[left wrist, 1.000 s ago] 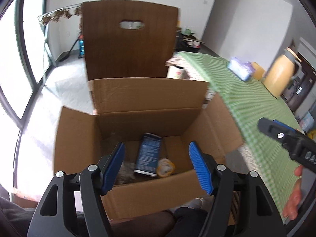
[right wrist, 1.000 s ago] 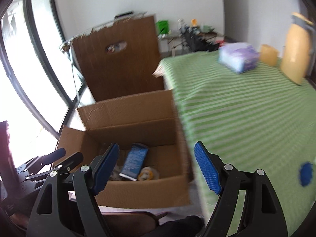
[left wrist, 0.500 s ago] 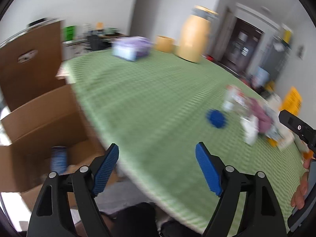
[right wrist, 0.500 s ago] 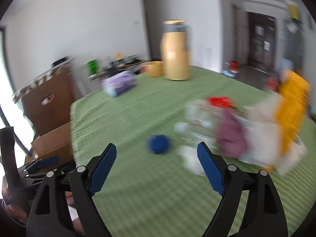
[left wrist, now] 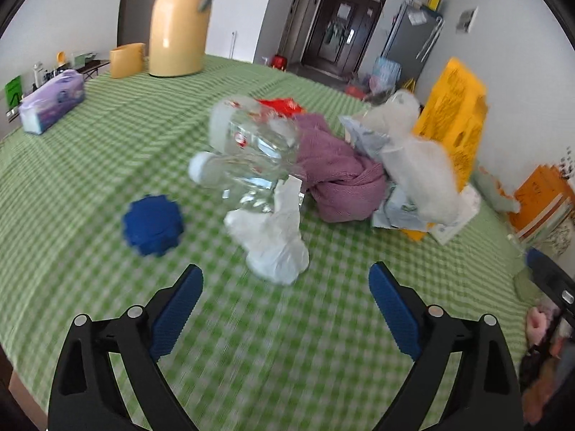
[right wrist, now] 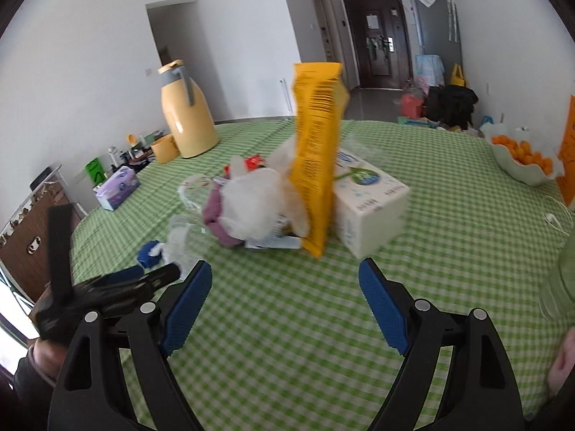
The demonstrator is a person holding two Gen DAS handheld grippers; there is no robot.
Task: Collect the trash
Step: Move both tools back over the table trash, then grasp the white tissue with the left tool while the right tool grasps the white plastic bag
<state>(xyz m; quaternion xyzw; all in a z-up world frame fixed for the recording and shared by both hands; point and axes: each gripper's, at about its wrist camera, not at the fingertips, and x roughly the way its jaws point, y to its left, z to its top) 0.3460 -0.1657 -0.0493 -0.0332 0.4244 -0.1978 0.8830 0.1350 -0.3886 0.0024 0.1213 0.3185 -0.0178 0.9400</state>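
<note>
We have swung both claws away from the cardboard box, back over the green bench. The left claw is opening, empty, facing crumpled white paper; the right claw gapes empty near the trash pile.

The crushed clear bottle is smeared by motion blur, so its label can't be read. Behind it, the red wrapper is mostly hidden. Right of the bottle, the purple cloth covers whatever it lies on. The yellow thermos far behind the bottle loses its top to the frame edge.
</note>
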